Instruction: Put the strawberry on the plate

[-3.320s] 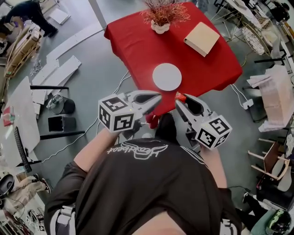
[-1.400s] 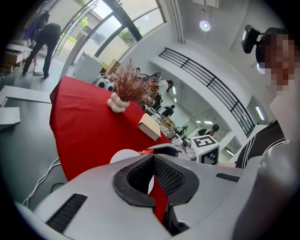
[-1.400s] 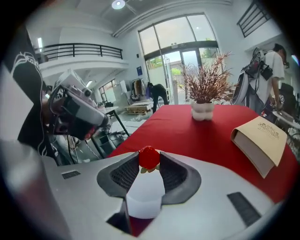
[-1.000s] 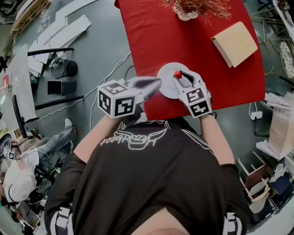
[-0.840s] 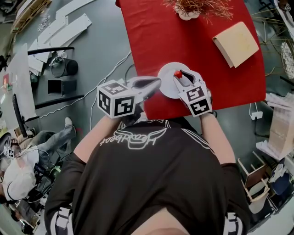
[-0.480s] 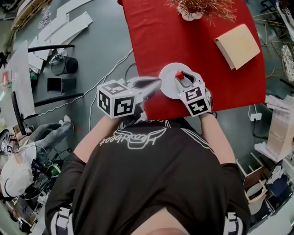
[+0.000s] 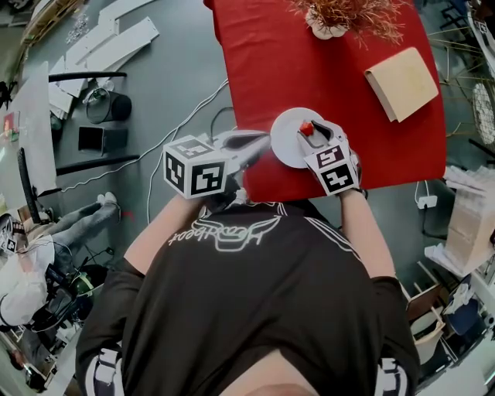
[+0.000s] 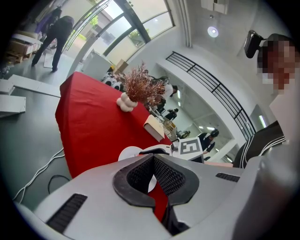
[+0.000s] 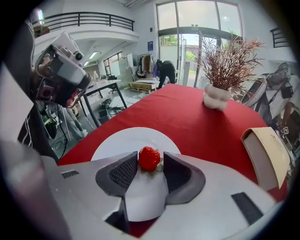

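Note:
A red strawberry [image 9: 149,158] lies on the white plate [image 9: 123,140], which sits near the front edge of the red-clothed table [image 7: 309,62]. My right gripper [image 9: 149,164] straddles the strawberry [image 7: 307,128]. Its jaws are opening, with a thin gap at the right pad, so nothing is pressed. In the head view the right gripper [image 7: 308,129] reaches over the plate [image 7: 288,147]. My left gripper [image 7: 265,142] hovers just left of the plate at the table's corner. Its tips are together and it holds nothing. The left gripper [image 8: 153,157] points toward the plate [image 8: 130,153].
A potted dry reddish plant [image 7: 340,15] stands at the far end of the table, and a tan book [image 7: 406,83] lies to the right. White boards, cables and a bin [image 7: 108,116] lie on the grey floor to the left. A person [image 7: 46,255] crouches at the far left.
Since the earliest frame my right gripper has carried the strawberry from in front of the table onto the plate. Over the last second it has stayed there. The left gripper has kept still.

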Motion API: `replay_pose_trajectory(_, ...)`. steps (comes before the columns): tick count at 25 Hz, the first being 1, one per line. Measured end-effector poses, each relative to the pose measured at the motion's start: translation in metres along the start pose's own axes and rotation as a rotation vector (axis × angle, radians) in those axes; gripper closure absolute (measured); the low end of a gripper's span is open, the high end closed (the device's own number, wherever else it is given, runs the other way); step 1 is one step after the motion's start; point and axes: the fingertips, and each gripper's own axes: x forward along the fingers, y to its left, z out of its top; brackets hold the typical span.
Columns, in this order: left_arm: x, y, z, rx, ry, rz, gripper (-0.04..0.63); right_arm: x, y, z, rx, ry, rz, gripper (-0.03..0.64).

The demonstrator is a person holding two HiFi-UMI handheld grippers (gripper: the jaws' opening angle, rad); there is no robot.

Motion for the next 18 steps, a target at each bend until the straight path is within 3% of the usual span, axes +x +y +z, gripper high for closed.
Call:
replay_pose_trajectory(8, -0.008, -0.001, 0.002, 0.001, -0.018, 0.0, 0.589, -0.008, 0.0, 0.004, 0.035, -0.034, -0.009, 0.423)
replay_pose_trajectory(13, -0.017, -0.007, 0.005, 0.02, -0.034, -0.009, 0.589, -0.032, -0.013, 0.019, 0.123, -0.14, -0.051, 0.422)
replay_pose_trajectory(18, -0.029, -0.024, 0.01, 0.059, -0.059, -0.028, 0.589, -0.075, -0.006, 0.051, 0.228, -0.318, -0.035, 0.422)
